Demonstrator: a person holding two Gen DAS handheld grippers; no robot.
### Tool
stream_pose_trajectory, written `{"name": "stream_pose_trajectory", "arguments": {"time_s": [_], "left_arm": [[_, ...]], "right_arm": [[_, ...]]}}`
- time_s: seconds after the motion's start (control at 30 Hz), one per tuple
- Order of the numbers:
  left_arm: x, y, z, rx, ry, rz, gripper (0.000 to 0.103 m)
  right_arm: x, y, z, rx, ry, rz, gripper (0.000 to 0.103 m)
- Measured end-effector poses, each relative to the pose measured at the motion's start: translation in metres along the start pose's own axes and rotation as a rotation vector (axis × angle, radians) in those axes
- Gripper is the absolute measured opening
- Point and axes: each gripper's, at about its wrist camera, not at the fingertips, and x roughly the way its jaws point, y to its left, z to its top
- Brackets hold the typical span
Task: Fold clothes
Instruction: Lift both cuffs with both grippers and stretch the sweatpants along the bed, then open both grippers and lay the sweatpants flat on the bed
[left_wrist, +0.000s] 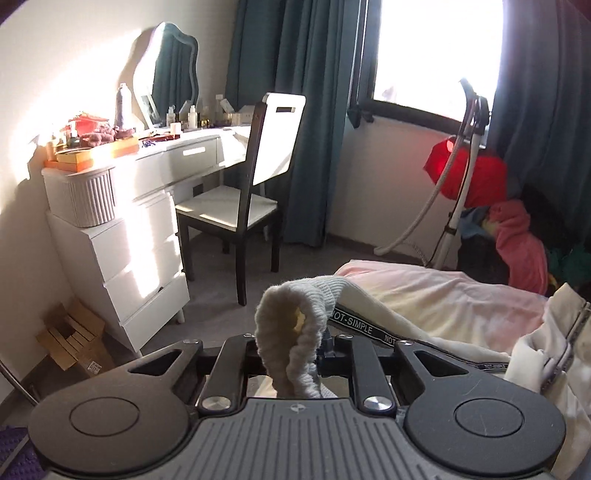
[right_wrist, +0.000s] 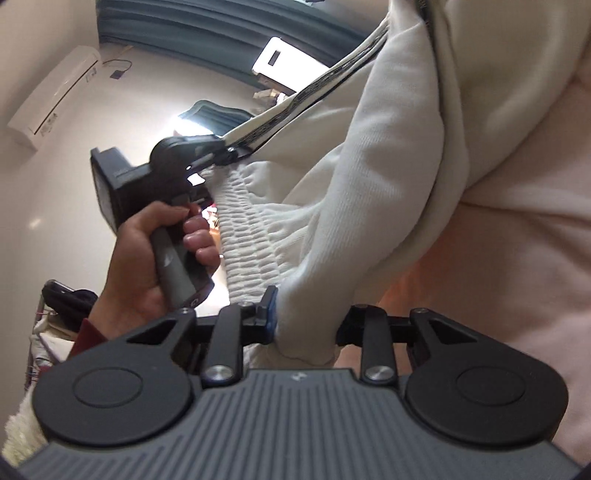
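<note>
Left tongs (left_wrist: 291, 343) clenched on the trousers' (right_wrist: 369, 206) ribbed waistband (left_wrist: 291, 325); right tongs (right_wrist: 306, 325) nipped on their cloth too, trousers hanging between, above the bed (left_wrist: 443, 302)

Chair (left_wrist: 251, 177) right of dresser (left_wrist: 122, 229)

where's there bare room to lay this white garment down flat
The pink bedding beyond the white garment is bare up to the bed's far edge. The chair seat is free. The vanity top is crowded with bottles; the clothes pile fills the window corner.
</note>
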Motion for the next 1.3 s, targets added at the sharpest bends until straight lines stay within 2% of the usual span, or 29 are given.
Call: {"name": "stream_pose_trajectory", "arguments": {"time_s": [0.2,0.27,0.33,0.37,0.4,0.43,0.47,0.5,0.53,0.6,0.67,0.77,0.87,0.93,1.1,1.23,1.3], "left_arm": [[0.072,0.035,0.012,0.075,0.076,0.055,0.022],[0.096,0.047,0.016,0.100,0.101,0.073,0.025],[0.119,0.059,0.020,0.125,0.126,0.092,0.037],[0.126,0.063,0.022,0.135,0.134,0.102,0.040],[0.118,0.063,0.022,0.136,0.124,0.116,0.046],[0.110,0.062,0.022,0.137,0.114,0.131,0.058],[0.101,0.062,0.022,0.138,0.104,0.145,0.065],[0.093,0.061,0.022,0.138,0.094,0.159,0.080],[0.084,0.061,0.022,0.139,0.084,0.173,0.088],[0.067,0.059,0.022,0.147,0.064,0.207,0.092],[0.041,0.048,0.020,0.187,0.042,0.245,0.092],[-0.008,0.030,0.010,0.192,0.001,0.209,0.092],[-0.065,0.003,-0.012,0.195,-0.033,0.137,0.092],[-0.101,-0.020,-0.034,0.226,-0.051,0.083,0.092],[-0.178,-0.071,-0.101,0.289,-0.081,-0.027,0.092],[-0.214,-0.104,-0.159,0.326,-0.101,-0.087,0.092],[-0.224,-0.116,-0.183,0.313,-0.118,-0.101,0.092]], "right_arm": [[0.084,0.002,0.000,-0.067,0.055,-0.006,0.032],[0.085,0.003,0.003,-0.099,0.069,-0.012,0.035],[0.083,0.005,0.006,-0.122,0.091,-0.012,0.042],[0.082,0.006,0.008,-0.133,0.101,-0.013,0.050],[0.076,0.013,0.008,-0.177,0.096,-0.027,0.056],[0.071,0.020,0.008,-0.221,0.090,-0.043,0.071],[0.063,0.028,0.006,-0.263,0.087,-0.056,0.086],[0.056,0.036,0.004,-0.305,0.084,-0.070,0.088],[0.049,0.043,0.003,-0.347,0.081,-0.083,0.087],[0.031,0.059,-0.004,-0.447,0.092,-0.105,0.086],[0.010,0.071,-0.013,-0.516,0.068,-0.143,0.086],[-0.032,0.081,-0.019,-0.587,0.018,-0.178,0.086],[-0.068,0.091,-0.019,-0.649,-0.045,-0.242,0.086],[-0.086,0.098,-0.014,-0.690,-0.080,-0.283,0.086],[-0.160,0.097,-0.006,-0.764,-0.171,-0.359,0.086],[-0.205,0.079,0.002,-0.786,-0.240,-0.442,0.086],[-0.226,0.068,0.004,-0.792,-0.277,-0.469,0.086]]}}
